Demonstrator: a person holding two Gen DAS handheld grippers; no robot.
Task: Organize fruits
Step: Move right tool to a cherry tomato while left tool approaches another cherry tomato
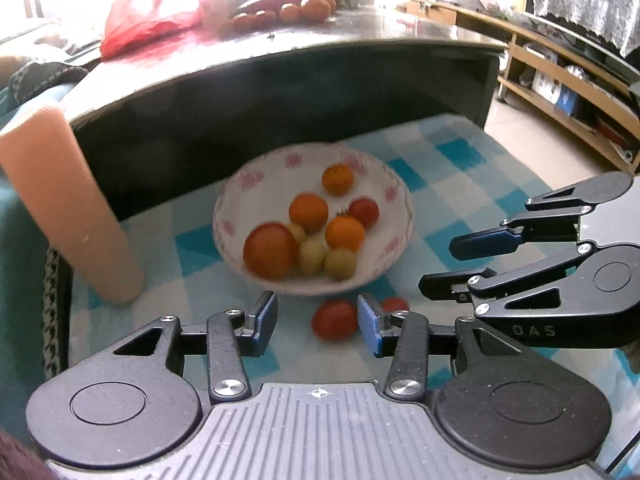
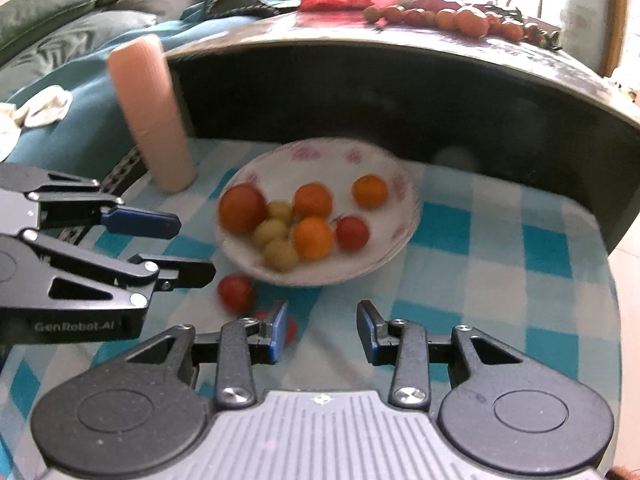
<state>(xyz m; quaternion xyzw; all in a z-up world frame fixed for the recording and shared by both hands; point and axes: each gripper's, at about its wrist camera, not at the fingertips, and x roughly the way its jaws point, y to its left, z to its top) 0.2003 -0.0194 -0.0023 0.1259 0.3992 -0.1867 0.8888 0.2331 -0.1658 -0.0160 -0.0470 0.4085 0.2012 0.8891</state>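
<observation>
A white bowl [image 1: 240, 184] [image 2: 400, 200] with pink flowers stands on the blue-checked cloth. It holds a large red-orange tomato [image 1: 270, 250], three oranges, a red tomato [image 1: 364, 212] and three small yellow-green fruits. In front of the bowl a red tomato [image 1: 334, 319] [image 2: 236, 292] lies on the cloth, in line with the gap of my open left gripper [image 1: 318, 326] [image 2: 194, 248] and close to its right finger. A smaller red tomato [image 1: 395, 304] [image 2: 292, 328] lies beside it, half hidden behind the left finger of my open right gripper [image 2: 324, 330] [image 1: 440, 264].
A pink cylinder [image 1: 72, 208] [image 2: 152, 120] stands upright left of the bowl. Behind rises a dark table [image 1: 360, 52] carrying more fruit [image 1: 304, 12] and a red bag [image 1: 148, 20]. A wooden shelf [image 1: 560, 80] runs along the right. Both views are slightly blurred.
</observation>
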